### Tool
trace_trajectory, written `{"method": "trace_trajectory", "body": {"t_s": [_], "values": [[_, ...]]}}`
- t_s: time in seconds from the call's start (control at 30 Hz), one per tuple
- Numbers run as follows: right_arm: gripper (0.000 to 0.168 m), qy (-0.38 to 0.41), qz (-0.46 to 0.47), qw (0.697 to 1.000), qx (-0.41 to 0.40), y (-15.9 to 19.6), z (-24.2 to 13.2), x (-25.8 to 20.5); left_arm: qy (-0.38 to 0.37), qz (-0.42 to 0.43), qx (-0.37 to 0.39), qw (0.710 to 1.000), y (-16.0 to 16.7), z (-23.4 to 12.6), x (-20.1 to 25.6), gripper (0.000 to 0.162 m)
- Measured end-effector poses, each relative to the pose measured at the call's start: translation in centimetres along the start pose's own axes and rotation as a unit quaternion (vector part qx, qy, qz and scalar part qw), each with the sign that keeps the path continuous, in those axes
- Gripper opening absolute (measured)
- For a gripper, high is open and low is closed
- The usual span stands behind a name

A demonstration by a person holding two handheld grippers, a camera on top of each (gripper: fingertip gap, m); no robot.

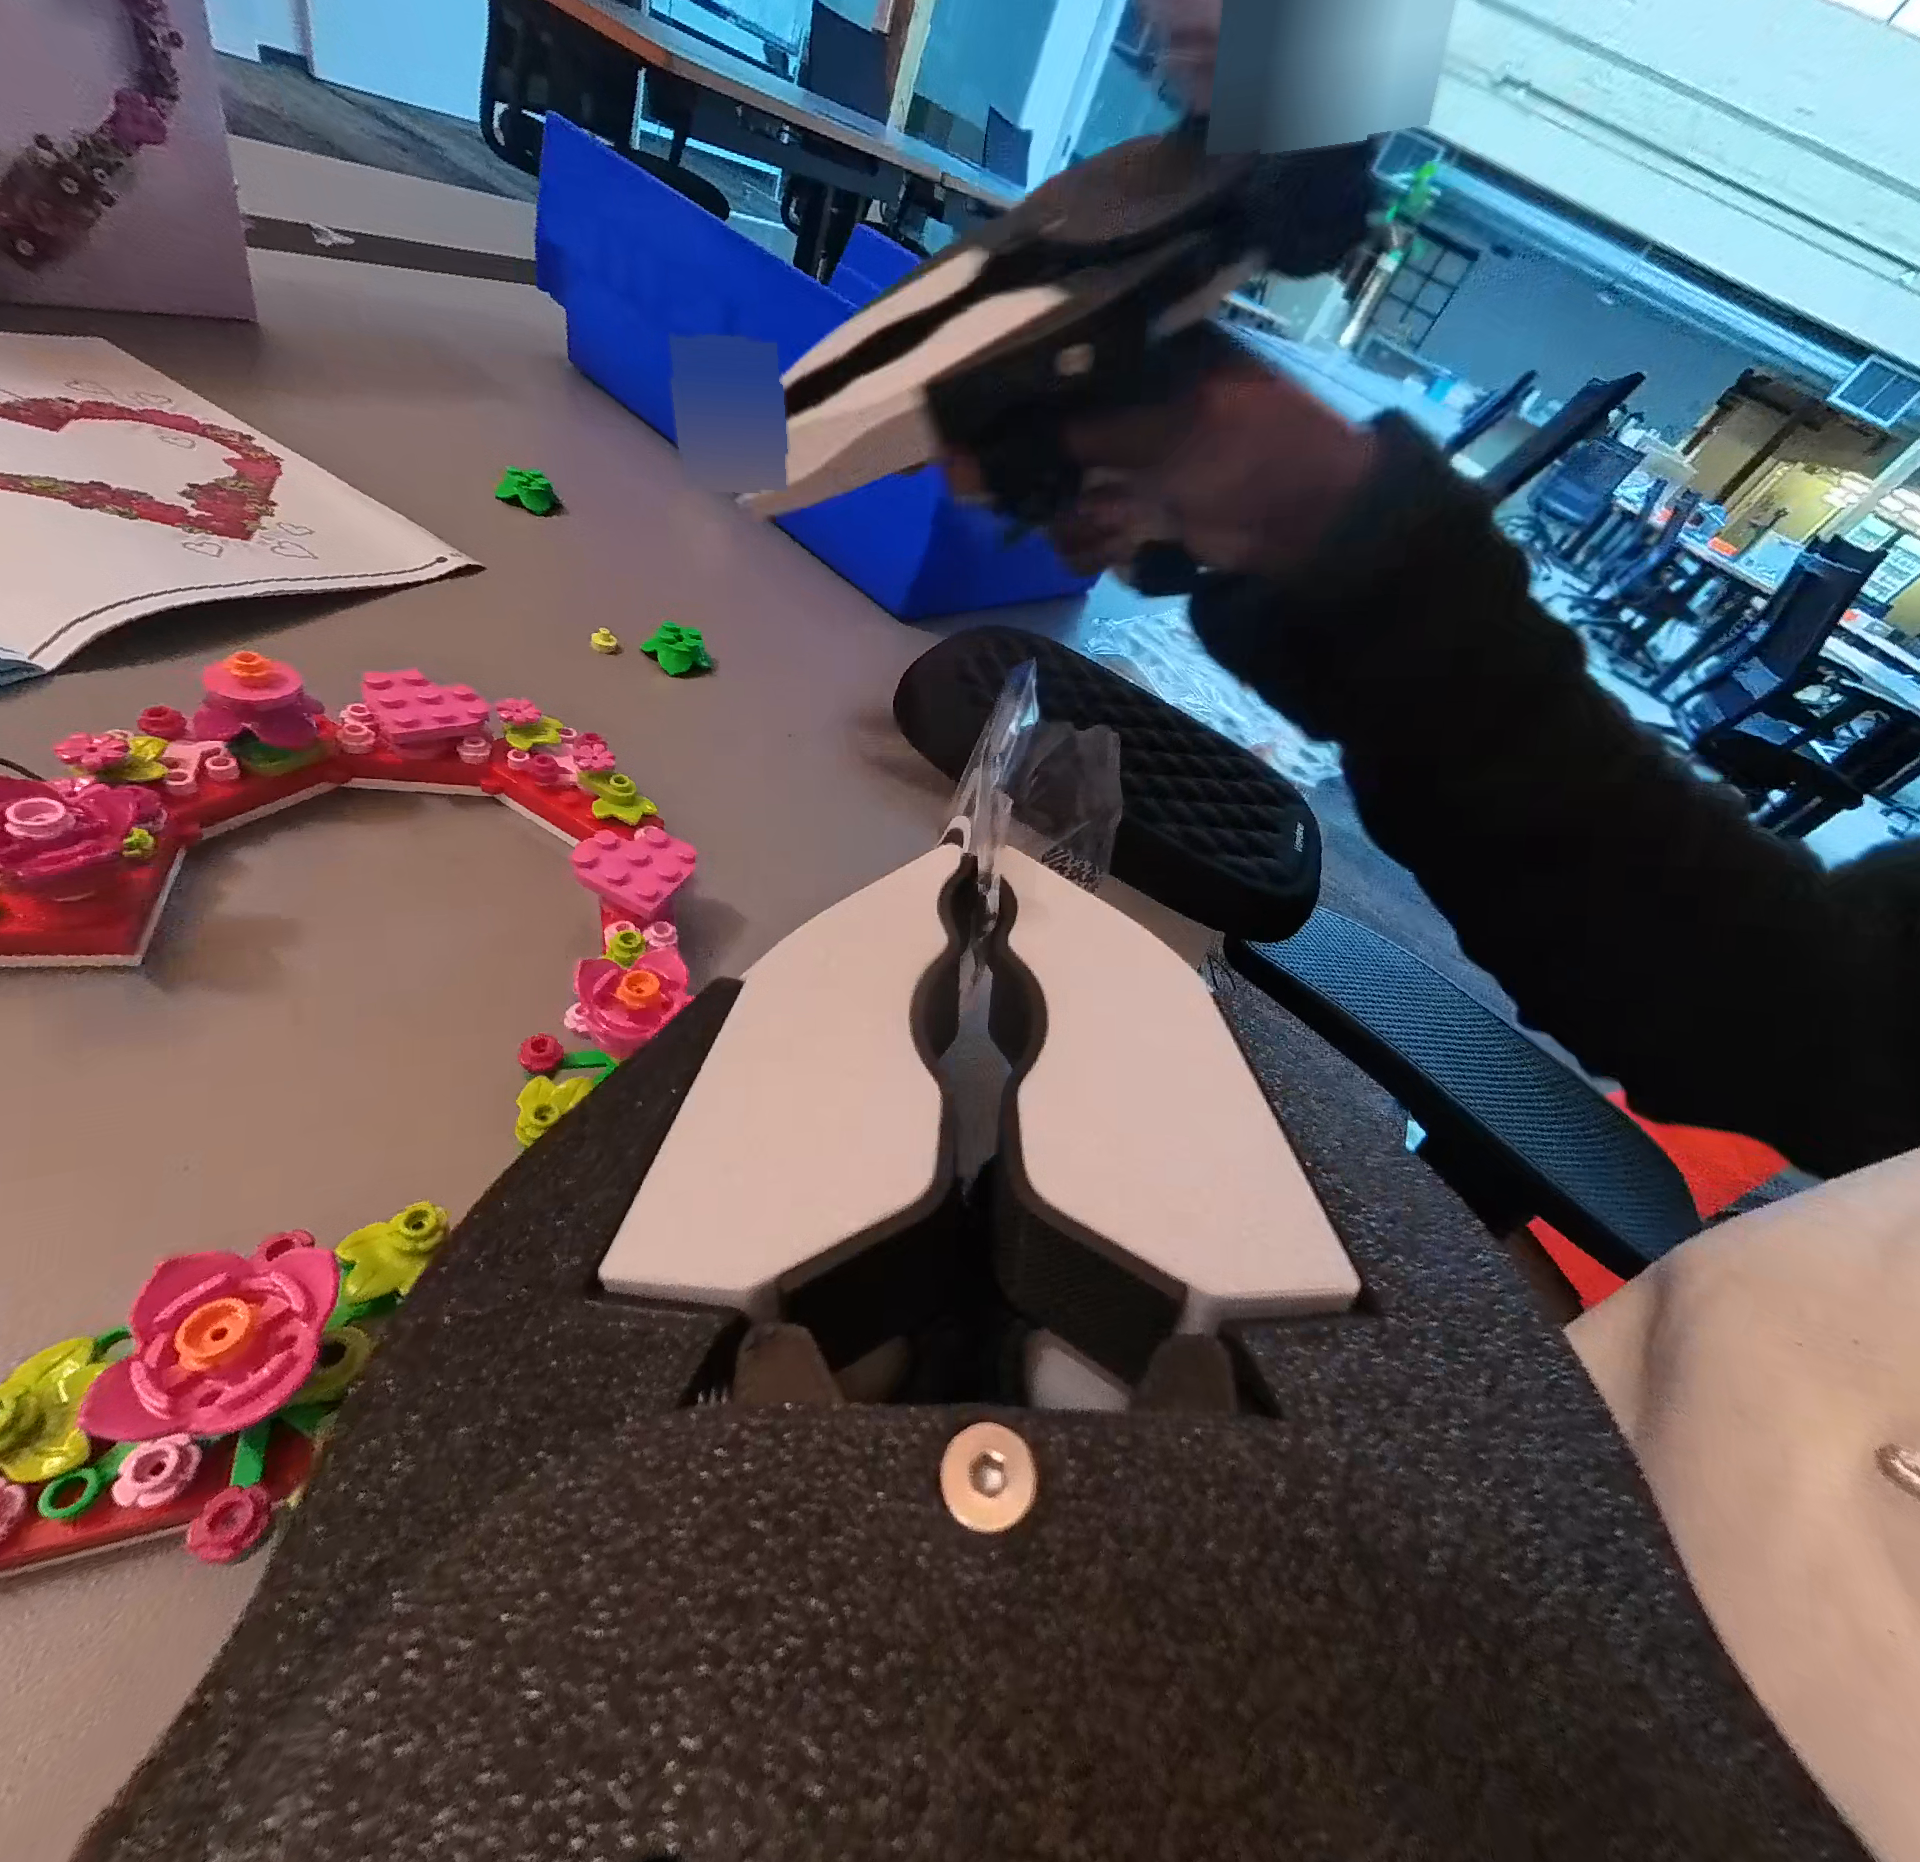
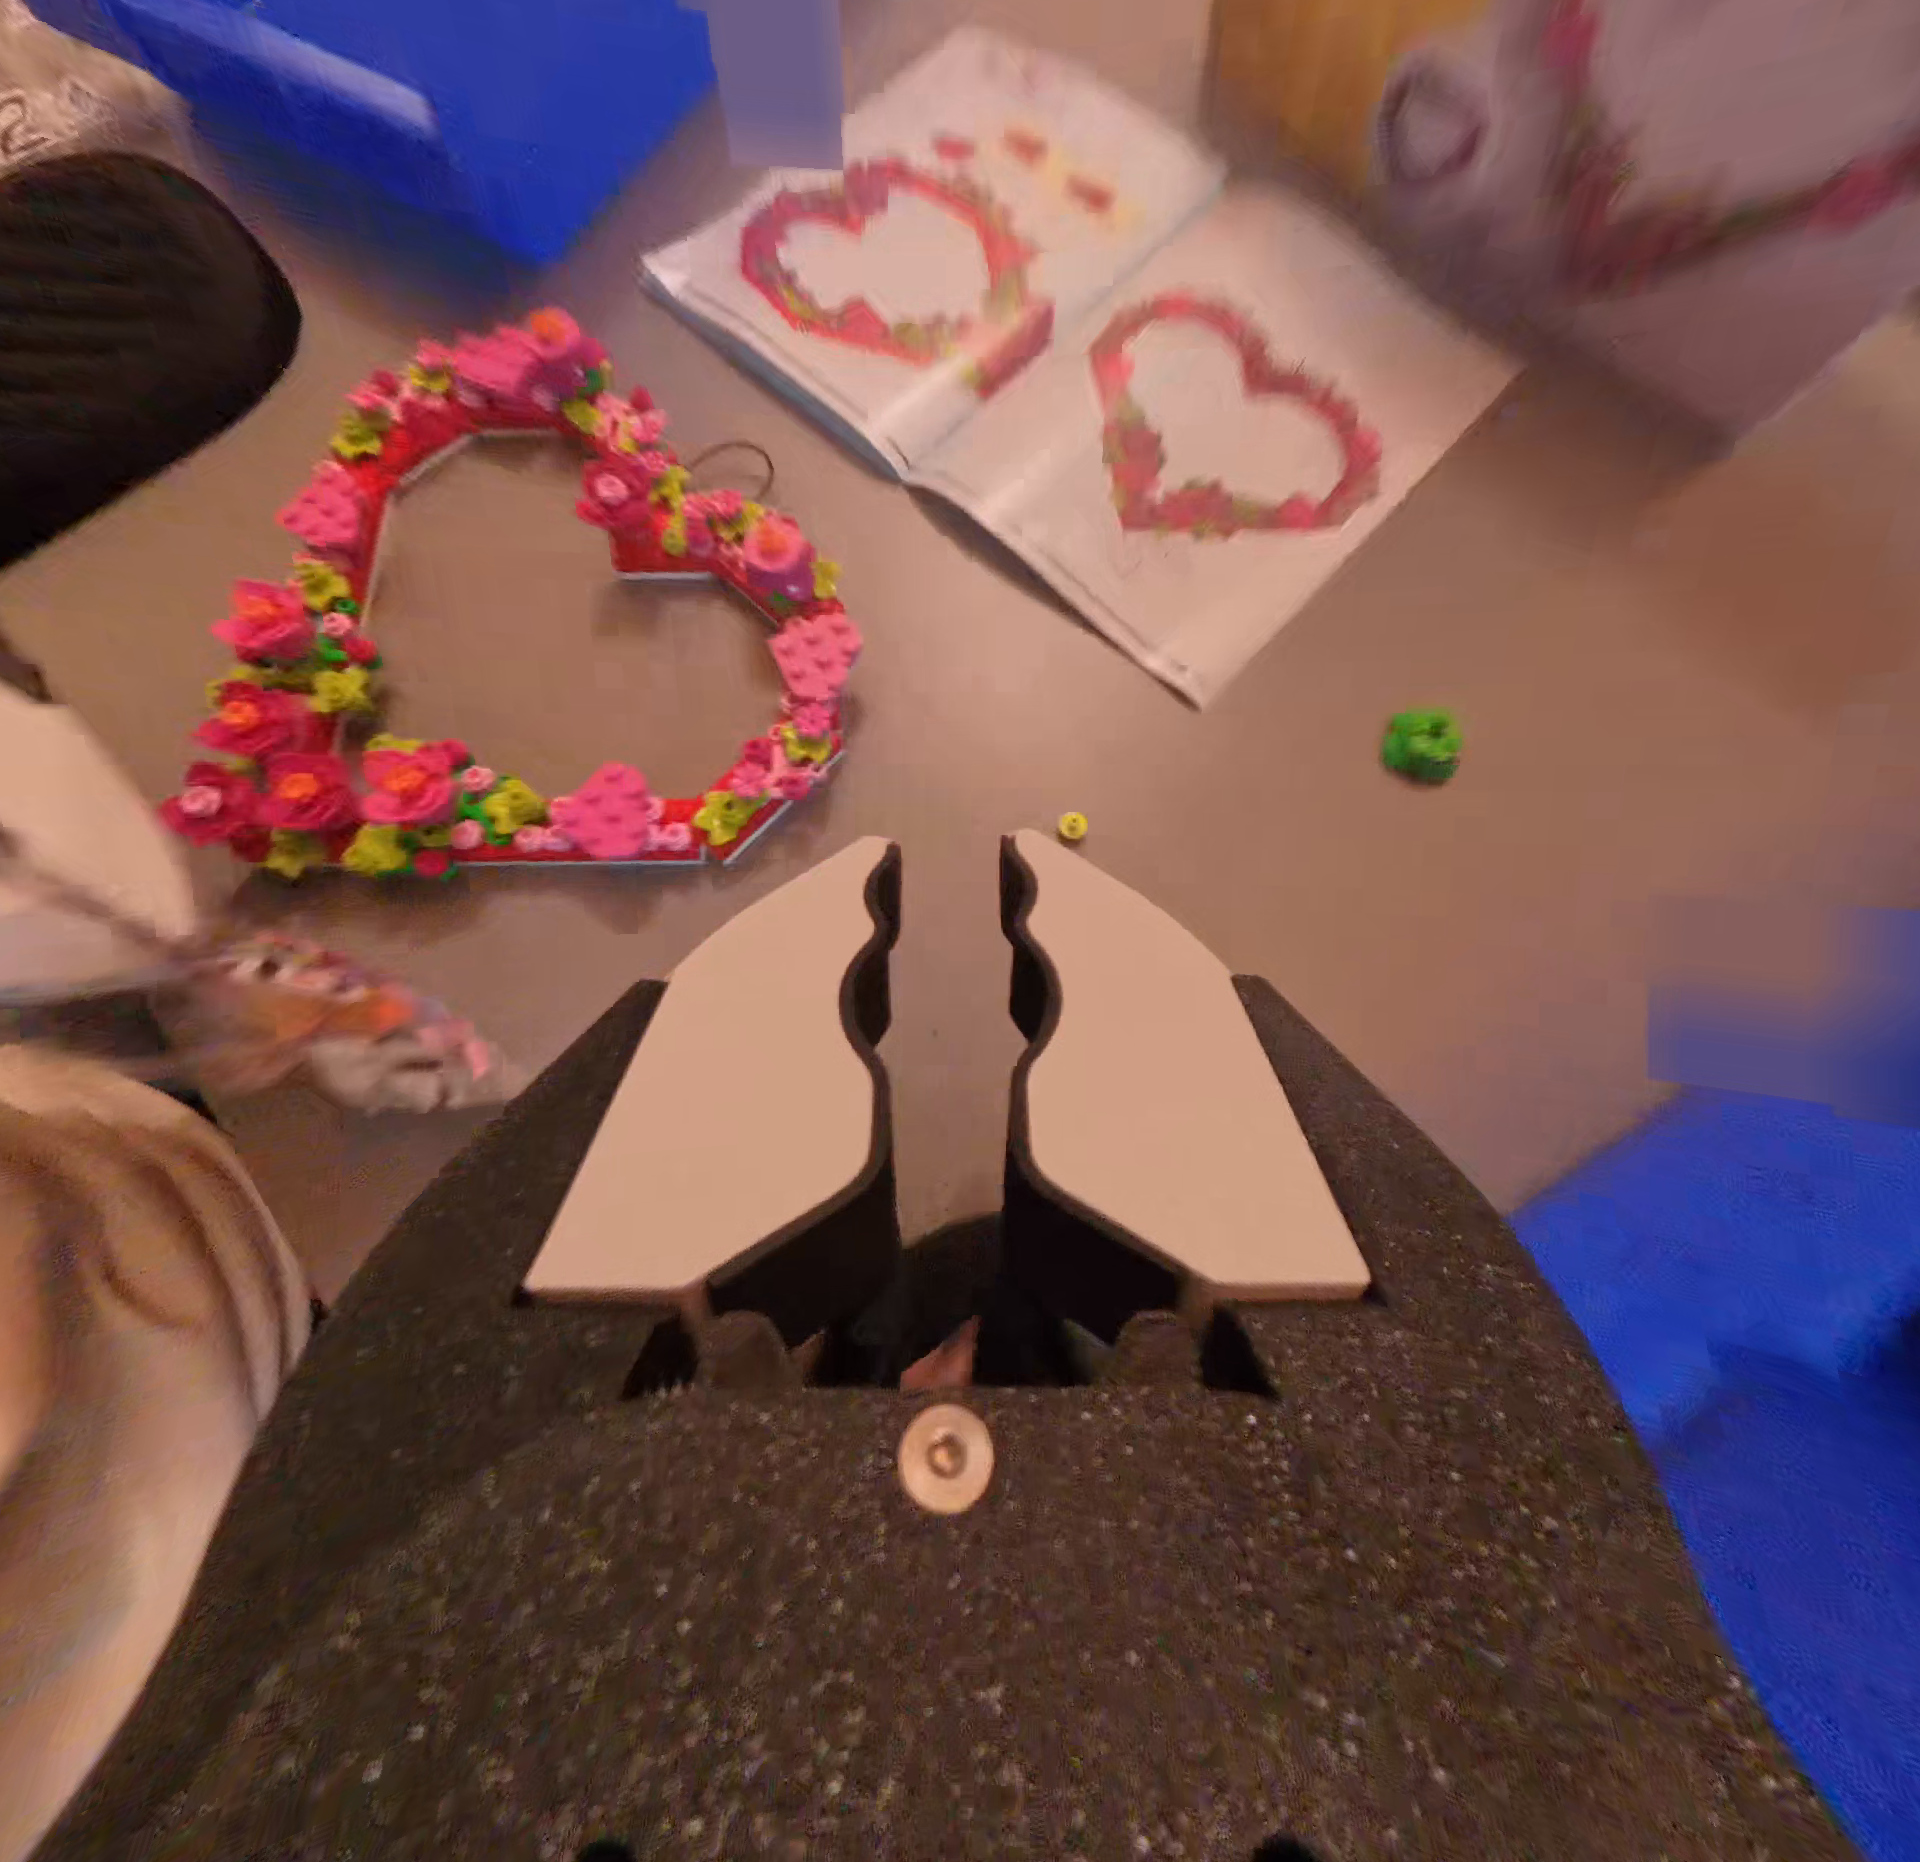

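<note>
My left gripper [image 1: 977,862] is shut on a thin clear plastic bag [image 1: 1003,752] that sticks up between its fingertips, over the table's near edge. My right gripper [image 2: 951,846] is open and empty, hovering above the table near a tiny yellow stud [image 2: 1072,826]; in the left wrist view it shows blurred [image 1: 790,482] in front of a blue bin [image 1: 644,285]. A red brick heart wreath [image 2: 312,513] with pink flowers and lime leaves lies flat to its left and also shows in the left wrist view [image 1: 426,711]. The bag shows blurred at the left of the right wrist view [image 2: 312,1023].
An open instruction booklet [image 2: 1039,462] lies behind the wreath, with a picture box [image 2: 1714,150] beyond it. Loose green leaf pieces [image 1: 677,649] [image 1: 530,490] [image 2: 1421,744] lie on the grey table. Blue bins stand at back left [image 2: 468,98] and right [image 2: 1766,1345]. A black chair armrest [image 1: 1143,773] is at the table edge. The left gripper's tips are roughly 15 centimeters from the right gripper's. My left tips are about 20 centimeters from the tiny yellow stud [image 2: 1072,826], my right tips only 8 centimeters. It turns up in the left wrist view [image 1: 601,640] as well. From my left tips it is roughly 15 centimeters to the red brick heart wreath [image 2: 312,513]; from my right, 25 centimeters.
</note>
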State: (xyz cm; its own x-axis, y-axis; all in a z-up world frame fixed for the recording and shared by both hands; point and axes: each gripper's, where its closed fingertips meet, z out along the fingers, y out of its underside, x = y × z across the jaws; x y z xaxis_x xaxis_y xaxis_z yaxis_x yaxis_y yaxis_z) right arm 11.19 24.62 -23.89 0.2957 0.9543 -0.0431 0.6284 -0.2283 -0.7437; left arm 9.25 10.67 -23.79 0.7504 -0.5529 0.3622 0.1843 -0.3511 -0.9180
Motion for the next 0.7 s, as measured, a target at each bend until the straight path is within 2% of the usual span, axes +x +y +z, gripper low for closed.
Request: {"method": "trace_trajectory", "body": {"t_s": [0.07, 0.2, 0.5, 0.6, 0.7], "values": [[0.015, -0.028, 0.031, 0.998, -0.037, 1.1, 2.9, 1.0, -0.002, 0.004, 0.001, 1.0, -0.1, 0.0, 0.0, 0.0], [0.013, -0.01, -0.001, 0.995, -0.103, 2.9, 5.9, 2.7, 0.0, -0.002, 0.004, 1.0, -0.2, -0.1, -0.2, 0.0], [0.007, -0.003, -0.022, 0.993, -0.119, 3.5, 7.3, 3.6, 0.005, -0.011, 0.006, 1.0, -0.3, -0.1, -0.3, 0.0], [0.008, -0.017, -0.023, 0.997, -0.072, 1.8, 5.5, 2.1, -0.002, -0.01, 0.005, 1.0, -0.3, -0.1, -0.5, 0.0], [0.007, -0.135, -0.016, 0.99, 0.047, -2.0, 0.6, -4.9, -0.011, -0.015, 0.005, 1.0, -0.3, -0.1, -0.8, 0.0]]}}
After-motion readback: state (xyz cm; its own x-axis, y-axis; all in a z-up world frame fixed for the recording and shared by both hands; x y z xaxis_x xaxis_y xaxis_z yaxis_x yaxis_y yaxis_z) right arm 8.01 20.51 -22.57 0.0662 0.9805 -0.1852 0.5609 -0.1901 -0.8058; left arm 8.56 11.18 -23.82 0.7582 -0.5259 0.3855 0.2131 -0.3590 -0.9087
